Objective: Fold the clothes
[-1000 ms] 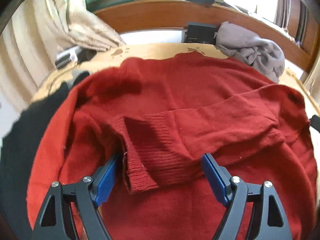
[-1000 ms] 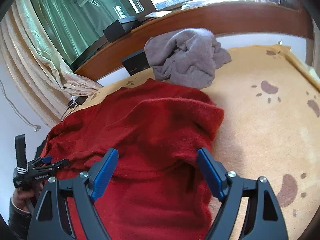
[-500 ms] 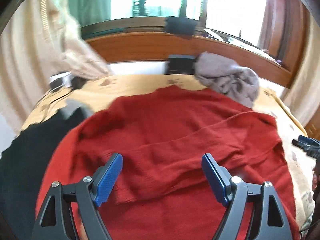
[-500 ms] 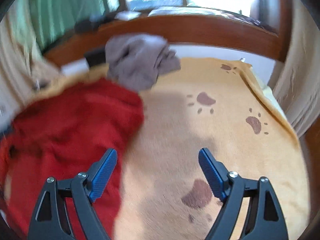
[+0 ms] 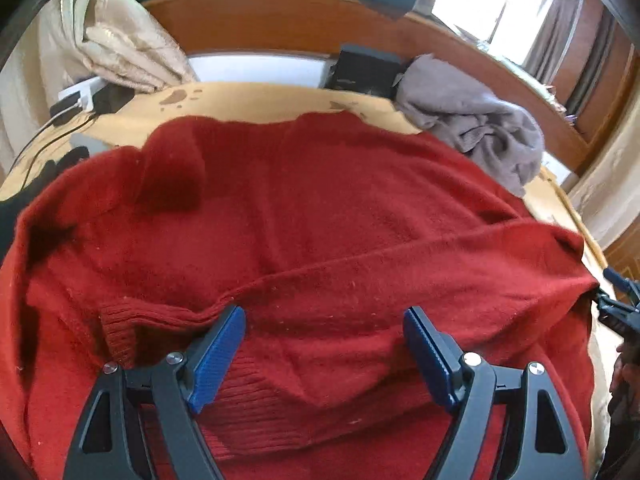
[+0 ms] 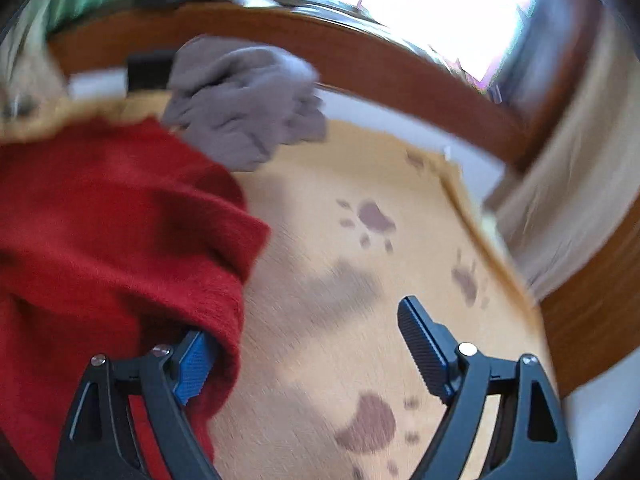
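Left claw (image 5: pixel 324 344) wide open over red sweater (image 5: pixel 320 220), gripping nothing. Right claw (image 6: pixel 304 360) opening, sweater edge at nine o'clock pad, grey garment (image 6: pixel 244 104) at twelve.

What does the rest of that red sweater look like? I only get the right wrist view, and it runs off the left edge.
Observer: In the left wrist view the red sweater lies spread over the yellow blanket, with one sleeve folded across its body.
Operator: Where is the other gripper?
Observer: The left gripper hangs open just above that sleeve and grips nothing.
Operator: Where does the sleeve end?
Observer: Its ribbed cuff lies just outside the gripper's left finger.
Operator: Is anything else on that side?
Observer: Something black, probably cloth, lies past the sweater's left edge.
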`<action>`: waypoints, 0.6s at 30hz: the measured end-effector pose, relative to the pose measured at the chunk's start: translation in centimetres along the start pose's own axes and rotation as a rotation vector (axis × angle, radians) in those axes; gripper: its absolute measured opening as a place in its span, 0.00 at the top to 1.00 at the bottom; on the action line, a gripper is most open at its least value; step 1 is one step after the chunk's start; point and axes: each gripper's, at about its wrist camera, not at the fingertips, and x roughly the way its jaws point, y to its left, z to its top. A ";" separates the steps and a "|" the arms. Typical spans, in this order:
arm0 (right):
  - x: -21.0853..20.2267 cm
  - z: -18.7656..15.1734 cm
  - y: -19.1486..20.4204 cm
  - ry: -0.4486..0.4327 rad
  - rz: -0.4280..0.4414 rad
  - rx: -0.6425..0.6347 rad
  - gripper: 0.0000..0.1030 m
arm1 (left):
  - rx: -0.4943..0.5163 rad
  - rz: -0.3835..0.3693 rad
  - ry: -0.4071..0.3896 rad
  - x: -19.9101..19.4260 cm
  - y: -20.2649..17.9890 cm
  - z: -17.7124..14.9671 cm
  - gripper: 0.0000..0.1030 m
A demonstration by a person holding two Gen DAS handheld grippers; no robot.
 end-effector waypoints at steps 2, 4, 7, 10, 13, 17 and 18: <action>-0.1 -1.0 -1.8 0.037 0.061 0.073 0.01 | 0.009 -0.005 -0.003 -0.1 0.0 -0.1 0.19; 0.2 -1.9 -2.1 0.078 0.138 0.056 0.01 | 0.019 -0.001 -0.008 0.0 -0.1 -0.2 0.19; -0.8 -2.3 -2.3 0.087 0.247 0.029 0.01 | 0.027 -0.003 -0.019 0.0 0.0 -0.3 0.19; -2.6 -1.6 -4.5 0.050 0.411 0.090 0.01 | 0.021 -0.019 -0.032 0.0 0.3 -0.3 0.19; -3.3 -0.5 -6.9 -0.015 0.492 0.209 0.05 | 0.027 -0.022 -0.040 0.0 0.2 -0.4 0.17; 0.1 1.1 -5.0 0.071 0.537 0.228 0.53 | 0.029 -0.036 -0.049 0.0 0.2 -0.5 0.17; 1.5 1.3 -4.4 0.111 0.561 0.230 0.54 | 0.022 -0.046 -0.052 0.0 0.4 -0.5 0.17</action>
